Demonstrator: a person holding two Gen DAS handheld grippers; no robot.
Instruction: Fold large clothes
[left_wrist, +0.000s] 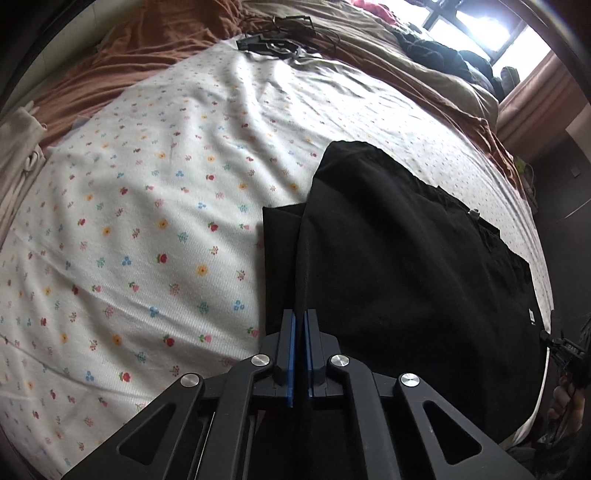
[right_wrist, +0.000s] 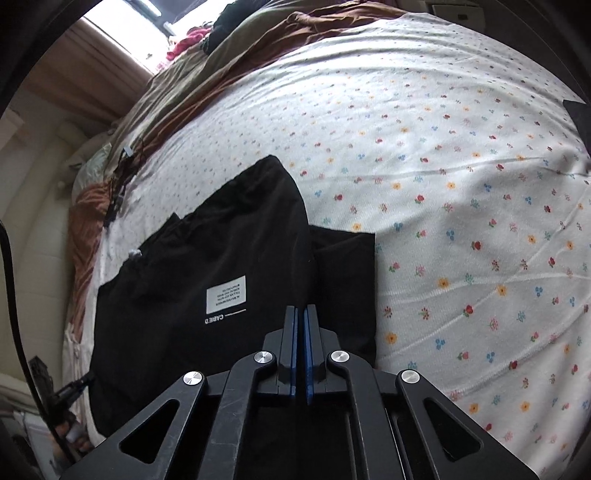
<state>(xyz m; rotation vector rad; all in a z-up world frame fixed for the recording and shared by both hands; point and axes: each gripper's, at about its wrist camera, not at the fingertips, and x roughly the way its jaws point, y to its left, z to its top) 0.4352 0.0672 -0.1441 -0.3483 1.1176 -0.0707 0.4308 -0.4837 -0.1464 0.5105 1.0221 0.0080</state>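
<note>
A large black garment (left_wrist: 406, 266) lies partly folded on the flowered bed sheet (left_wrist: 155, 206). My left gripper (left_wrist: 300, 317) is shut on a raised fold of its black cloth, which hangs down from the blue pads. In the right wrist view the same garment (right_wrist: 221, 266) shows a white printed label (right_wrist: 226, 293) and a lower layer sticking out to the right (right_wrist: 343, 273). My right gripper (right_wrist: 300, 314) is also shut on a raised fold of the garment. The other gripper (left_wrist: 565, 350) shows at the right edge of the left wrist view, and another view of one shows at the lower left of the right wrist view (right_wrist: 70, 391).
The flowered sheet (right_wrist: 461, 192) covers most of the bed. A brown and tan blanket (left_wrist: 424, 77) is bunched along the far side, with dark clothes (left_wrist: 443, 51) and black cables (left_wrist: 284, 40) on it. A window (left_wrist: 480, 26) is beyond. A pale cloth (left_wrist: 18, 155) hangs at left.
</note>
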